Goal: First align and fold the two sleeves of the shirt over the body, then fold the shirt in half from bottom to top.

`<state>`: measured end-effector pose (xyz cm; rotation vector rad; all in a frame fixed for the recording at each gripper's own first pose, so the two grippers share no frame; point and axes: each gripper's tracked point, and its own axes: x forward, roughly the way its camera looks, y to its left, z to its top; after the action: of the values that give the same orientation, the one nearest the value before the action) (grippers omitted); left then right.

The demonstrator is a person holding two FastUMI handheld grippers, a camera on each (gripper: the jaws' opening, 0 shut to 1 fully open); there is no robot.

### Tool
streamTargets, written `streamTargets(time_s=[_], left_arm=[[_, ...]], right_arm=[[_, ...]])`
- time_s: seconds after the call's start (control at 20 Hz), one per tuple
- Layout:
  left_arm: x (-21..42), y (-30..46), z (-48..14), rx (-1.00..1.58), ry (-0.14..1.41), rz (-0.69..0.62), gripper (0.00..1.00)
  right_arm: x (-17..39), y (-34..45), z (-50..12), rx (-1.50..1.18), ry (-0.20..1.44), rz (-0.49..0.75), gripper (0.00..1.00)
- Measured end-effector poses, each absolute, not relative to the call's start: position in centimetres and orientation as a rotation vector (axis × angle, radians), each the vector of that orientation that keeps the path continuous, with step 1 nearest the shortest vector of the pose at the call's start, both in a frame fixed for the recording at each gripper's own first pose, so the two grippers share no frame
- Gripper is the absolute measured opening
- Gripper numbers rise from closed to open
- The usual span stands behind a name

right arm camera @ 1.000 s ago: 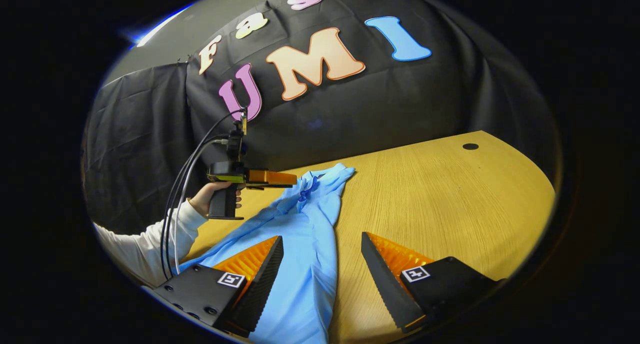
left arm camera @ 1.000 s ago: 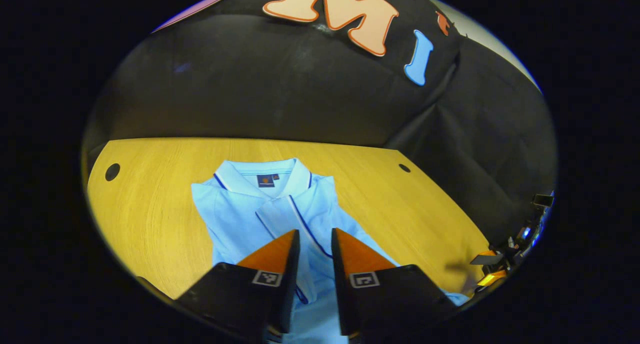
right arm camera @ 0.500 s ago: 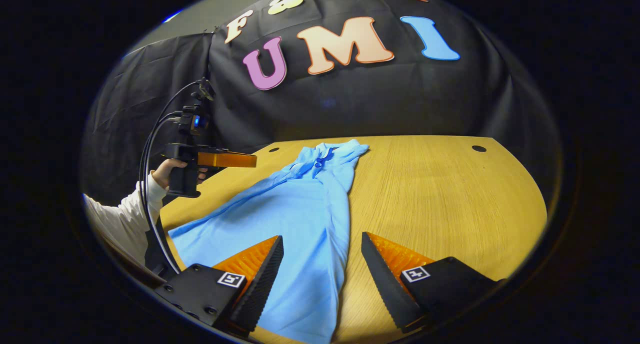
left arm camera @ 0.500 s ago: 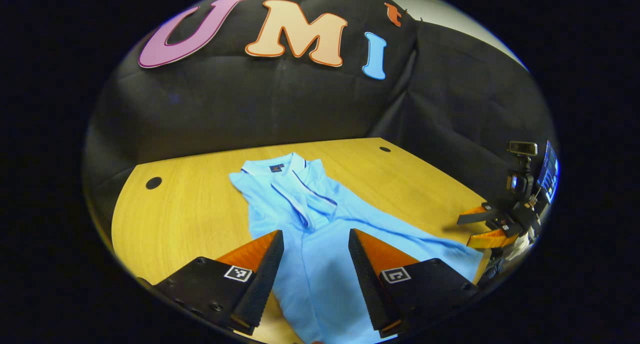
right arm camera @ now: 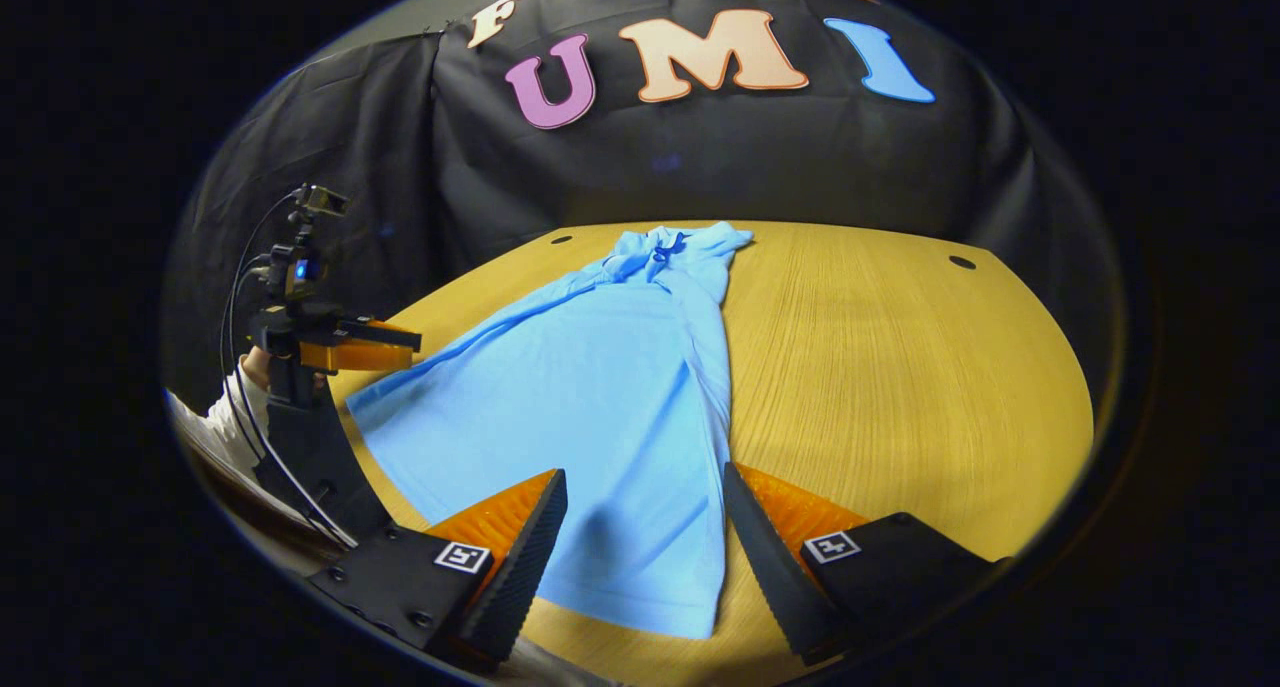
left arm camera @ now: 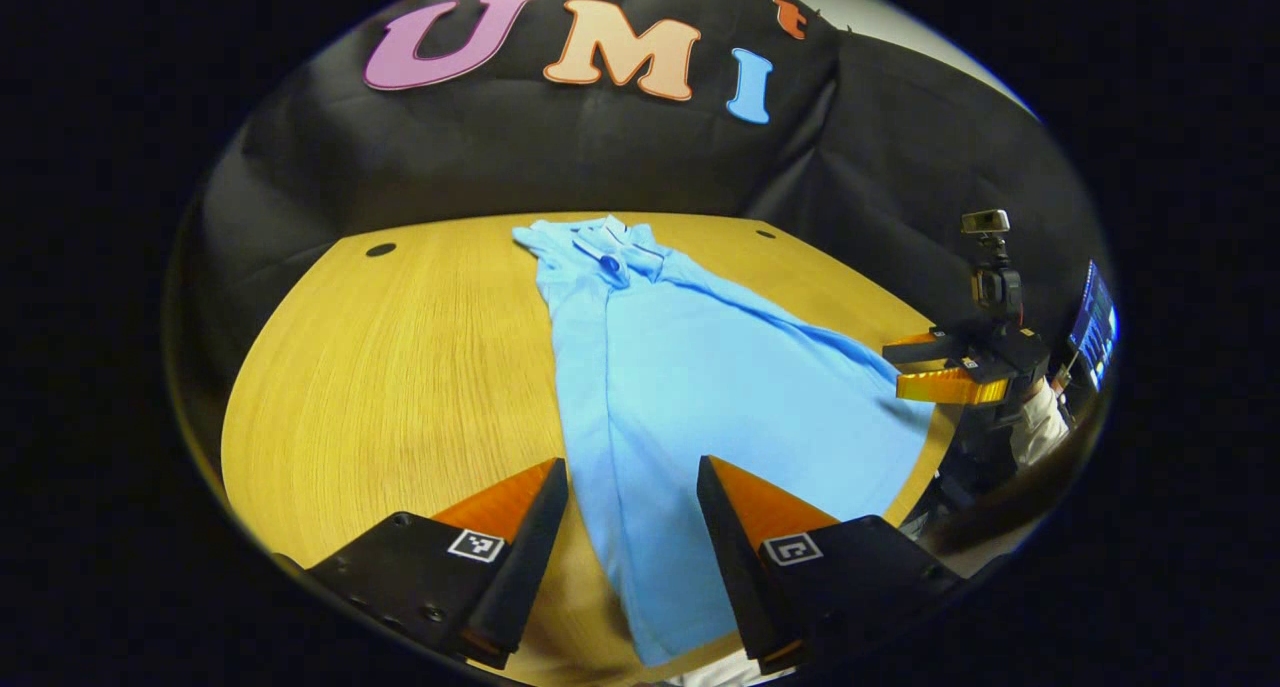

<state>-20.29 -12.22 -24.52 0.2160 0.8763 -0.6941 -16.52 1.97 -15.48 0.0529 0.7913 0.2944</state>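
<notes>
One light blue shirt (left arm camera: 680,367) lies flat on the wooden table (left arm camera: 400,367), collar toward the far wall, hem at the near edge. Two grippers hover near the hem: the left gripper (left arm camera: 630,527) and the right gripper (right arm camera: 645,537), each with fingers spread apart, gripping nothing. Two small round holes (right arm camera: 962,262) mark the tabletop.

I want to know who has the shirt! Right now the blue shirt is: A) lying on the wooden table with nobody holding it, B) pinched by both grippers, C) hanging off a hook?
A: the blue shirt lies flat on the wooden table, both grippers open above it.
</notes>
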Motion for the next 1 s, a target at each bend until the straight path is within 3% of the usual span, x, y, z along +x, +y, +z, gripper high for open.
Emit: streamTargets(time_s=[0.2, 0.25, 0.45, 0.55, 0.65, 0.75, 0.8, 1.0], left_arm=[[-23.4, -10.8, -24.3, 0.207, 0.876, -0.66, 0.78], [-24.1, -10.7, -24.5, 0.203, 0.88, -0.657, 0.82], [-25.7, -10.5, -24.4, 0.225, 0.872, -0.649, 0.78], [-26.4, -10.6, -24.4, 0.219, 0.873, -0.65, 0.82], [-26.8, -10.3, -24.3, 0.219, 0.884, -0.637, 0.78], [-26.8, -10.5, -24.0, 0.216, 0.88, -0.624, 0.83], [-26.8, -10.6, -24.0, 0.209, 0.881, -0.617, 0.78], [-27.1, -10.7, -24.4, 0.211, 0.88, -0.599, 0.78]], right_arm=[[-18.7, 1.6, -15.4, 0.044, 0.791, 0.259, 0.98], [-19.1, 1.7, -15.4, 0.041, 0.791, 0.256, 0.98], [-20.3, 1.4, -15.7, 0.036, 0.8, 0.242, 0.98], [-20.8, 1.3, -15.7, 0.046, 0.794, 0.237, 0.98], [-21.2, 1.1, -15.7, 0.05, 0.792, 0.23, 0.98], [-21.3, 1.2, -15.7, 0.042, 0.786, 0.225, 0.98], [-21.5, 1.3, -15.7, 0.028, 0.783, 0.223, 0.98], [-21.7, 1.9, -16.1, -0.066, 0.773, 0.237, 0.98]])
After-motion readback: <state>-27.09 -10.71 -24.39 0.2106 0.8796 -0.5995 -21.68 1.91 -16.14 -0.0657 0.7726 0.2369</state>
